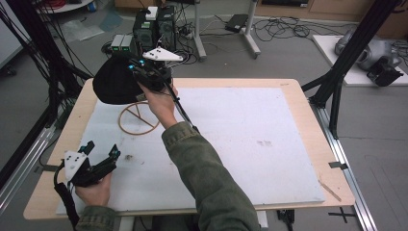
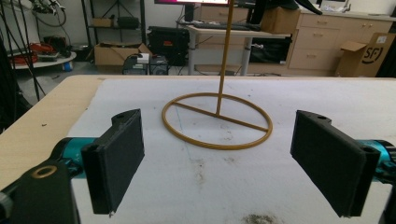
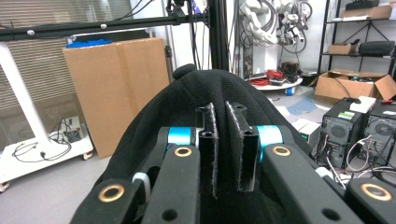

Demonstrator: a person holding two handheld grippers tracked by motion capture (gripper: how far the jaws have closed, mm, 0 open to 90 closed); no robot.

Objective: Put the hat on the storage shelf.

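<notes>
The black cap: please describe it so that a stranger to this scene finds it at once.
Start from the white mat covering the wooden table. At its far left corner, the right gripper holds a black cap above a thin golden wire stand. It is the one soft, dark, dome-shaped object.

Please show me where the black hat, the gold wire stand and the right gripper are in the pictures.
black hat [image 1: 113, 84]: high view, on its dark crown.
gold wire stand [image 2: 217, 139]: left gripper view, on the front of its round base ring.
right gripper [image 3: 227, 140]: right gripper view, between its jaw tips, closed on the hat's fabric.
</notes>
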